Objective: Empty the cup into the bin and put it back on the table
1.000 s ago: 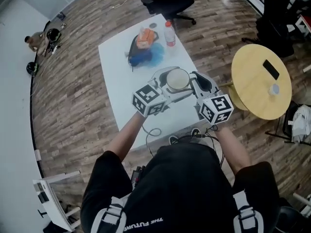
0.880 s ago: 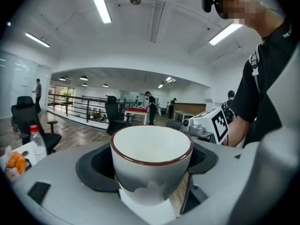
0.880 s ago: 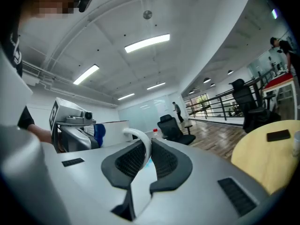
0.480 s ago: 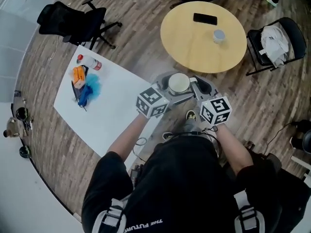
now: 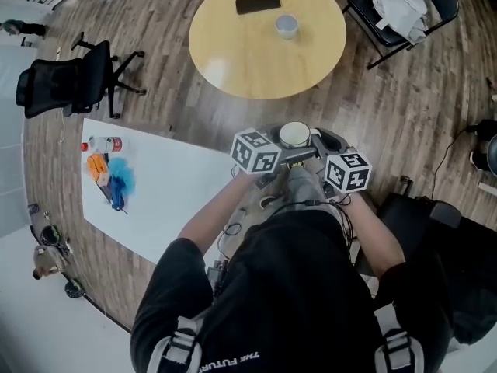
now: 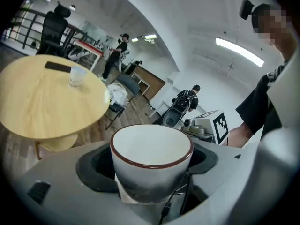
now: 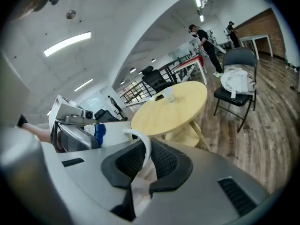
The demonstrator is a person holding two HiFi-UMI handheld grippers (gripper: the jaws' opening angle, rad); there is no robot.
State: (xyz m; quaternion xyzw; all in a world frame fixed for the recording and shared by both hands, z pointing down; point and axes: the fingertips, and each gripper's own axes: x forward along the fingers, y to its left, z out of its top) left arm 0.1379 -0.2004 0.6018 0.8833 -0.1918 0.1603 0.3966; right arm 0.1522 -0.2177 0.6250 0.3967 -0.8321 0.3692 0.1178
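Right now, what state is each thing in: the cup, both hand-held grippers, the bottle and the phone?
cup: upright, held in the air.
left hand-held gripper: shut on the cup's body.
right hand-held gripper: shut on the cup's handle.
bottle: lying on its side on the white table.
phone: lying flat on the round table, screen dark.

Side by side, angled down: left gripper (image 5: 283, 148) clasps the cup (image 5: 295, 134); right gripper (image 5: 320, 144) pinches its handle.

At 12 o'clock a round tabletop (image 5: 233, 61) carries a phone (image 5: 258, 3) and a small glass (image 5: 286, 26); an office chair (image 5: 62, 88) stands at 10 o'clock.
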